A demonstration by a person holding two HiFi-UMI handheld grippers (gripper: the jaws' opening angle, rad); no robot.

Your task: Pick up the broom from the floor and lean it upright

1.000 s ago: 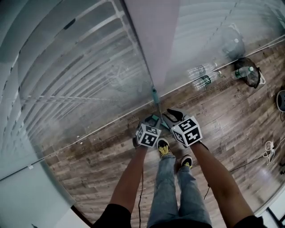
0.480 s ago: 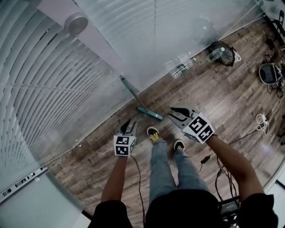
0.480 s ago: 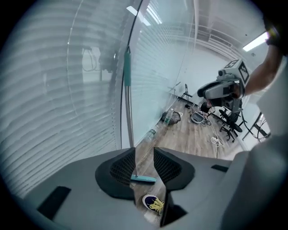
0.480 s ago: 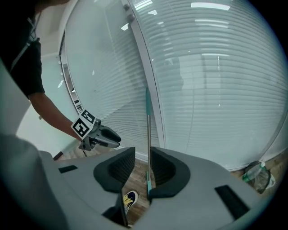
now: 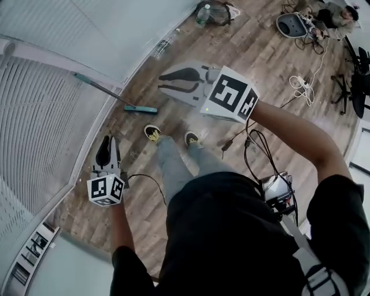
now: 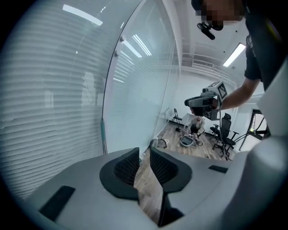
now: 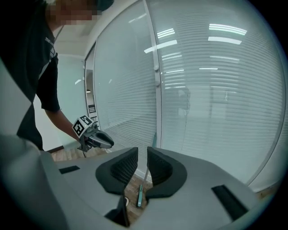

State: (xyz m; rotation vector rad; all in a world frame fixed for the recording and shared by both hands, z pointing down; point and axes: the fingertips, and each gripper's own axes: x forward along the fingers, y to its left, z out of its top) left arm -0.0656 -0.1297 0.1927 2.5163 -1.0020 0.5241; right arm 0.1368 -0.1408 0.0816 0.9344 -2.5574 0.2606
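Note:
The broom leans upright against the glass wall: its teal handle slants up the glass and its teal head rests on the wood floor. No gripper touches it. My left gripper is raised near the blinds, left of my shoes, its jaws closing with nothing between them. My right gripper is held high over the floor, its jaws also closing on nothing. In the right gripper view the broom shows through the gap of the right gripper. The left gripper sees the broom handle to its left.
Plastic bottles and a dark bag lie along the wall's foot. Cables, a round grey stool, office chairs and a seated person fill the far right. A cable trails by my feet.
Both grippers have let go of the broom and risen well above the floor, moving apart. Their jaws have narrowed. The broom stays leaning on the glass.

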